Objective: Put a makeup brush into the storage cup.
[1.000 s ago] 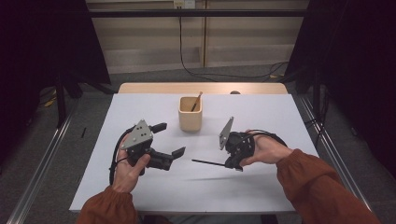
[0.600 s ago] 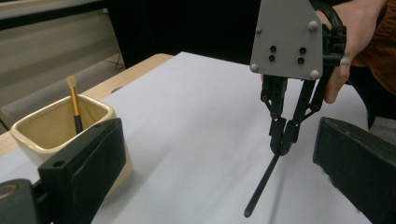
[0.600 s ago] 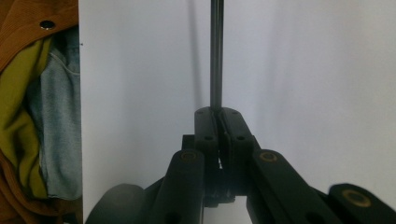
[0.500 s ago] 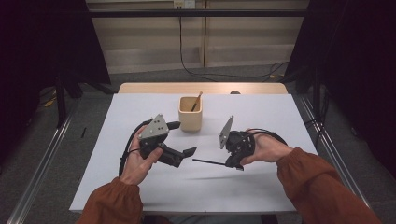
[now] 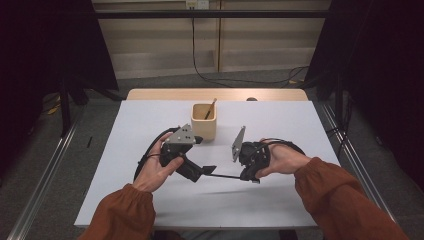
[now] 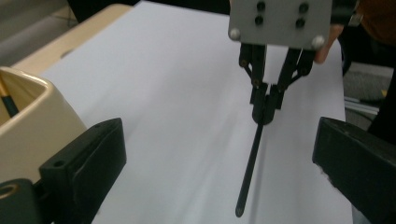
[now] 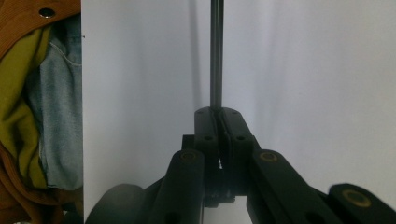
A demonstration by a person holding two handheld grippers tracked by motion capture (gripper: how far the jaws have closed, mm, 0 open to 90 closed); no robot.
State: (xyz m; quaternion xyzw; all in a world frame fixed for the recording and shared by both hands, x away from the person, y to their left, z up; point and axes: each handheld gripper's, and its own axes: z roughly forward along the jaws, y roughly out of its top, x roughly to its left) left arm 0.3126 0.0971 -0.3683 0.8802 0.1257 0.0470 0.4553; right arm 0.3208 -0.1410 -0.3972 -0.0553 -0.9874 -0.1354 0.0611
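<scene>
Stick: I see a thin, straight black stick (image 5: pixel 224 175), round in section, plain and even in width along its whole length. In the left gripper view (image 6: pixel 250 169) it ends in a small blunt tip that points toward the camera.
Where the stick is: it is held just above the white desk (image 5: pixel 150 120), near the front middle, between my two hands, lying roughly level.
Right hand-held gripper: my right hand-held gripper (image 5: pixel 248 175) is closed tight on one end of the stick; in the right gripper view (image 7: pixel 218 116) the stick (image 7: pixel 216 51) runs straight out from between the pressed jaws.
Left hand-held gripper: my left hand-held gripper (image 5: pixel 209 170) has its jaws spread wide, one on each side of the stick's free tip, not touching it.
Cup: a beige square cup (image 5: pixel 204 121) stands behind the left hand-held gripper, with another stick (image 5: pixel 211 108) leaning inside it.
</scene>
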